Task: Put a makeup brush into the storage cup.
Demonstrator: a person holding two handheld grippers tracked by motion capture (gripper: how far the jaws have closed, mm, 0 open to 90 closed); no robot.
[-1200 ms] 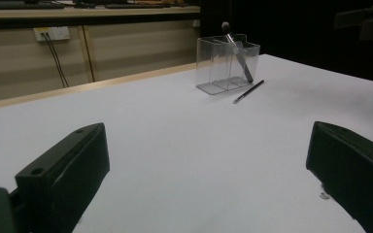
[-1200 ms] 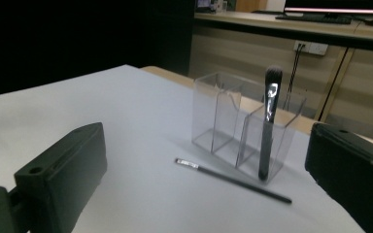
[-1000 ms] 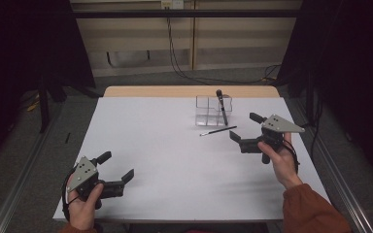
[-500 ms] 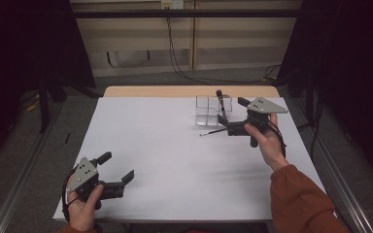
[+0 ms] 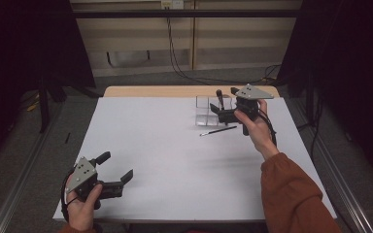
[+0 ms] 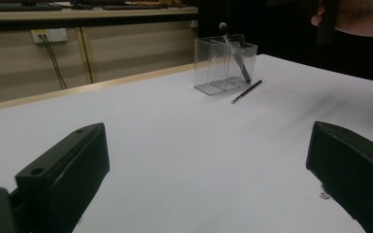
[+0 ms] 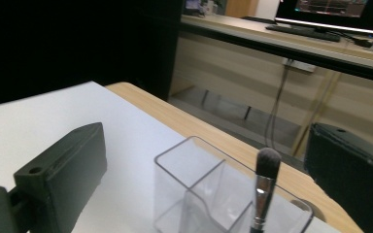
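My own two black jaws rise from the bottom corners, wide apart, nothing between them but bare white table [image 6: 175, 160]. My claw [image 6: 209, 165] sits low over that surface. Well ahead, slightly right of centre, stands a clear organizer [image 6: 225, 63], divided into compartments. A makeup brush [image 6: 235, 57] leans inside it, tilted, dark head poking above the rim; which compartment, I cannot tell. Just beside the organizer, on its right, a thin dark brush [image 6: 247, 91] lies flat on the table, apart from the organizer's base. At far upper right, a hand [image 6: 354, 17] grips something dark. Beyond the table edge: a beige wall, a socket with cables [image 6: 50, 35].
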